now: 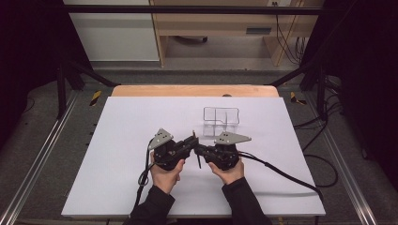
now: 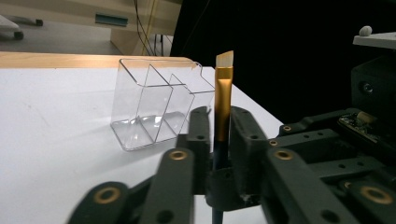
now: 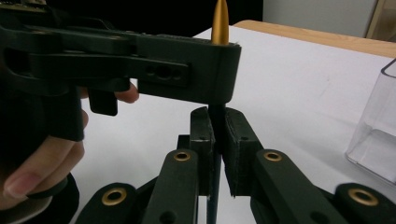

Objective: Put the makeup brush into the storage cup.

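brush [image 2: 223, 105] is standing upright between both claws, left claw [image 2: 219, 135] and right claw [image 3: 215, 140] each clenching its handle near the clear organizer [image 1: 221, 118] on the bench [image 1: 122, 140]; keeping it vertical is helping a clean handover.

White table top [image 1: 122, 154] over a wooden edge [image 1: 187, 90]; grey floor around it; pale wood furniture [image 1: 220, 23] at the back; black cables [image 1: 324, 164] off right

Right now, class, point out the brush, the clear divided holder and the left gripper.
brush [image 2: 223, 100]: left gripper view, on its gold ferrule.
clear divided holder [image 2: 140, 100]: left gripper view, on its front wall.
left gripper [image 1: 193, 140]: high view, at its jaw tips.
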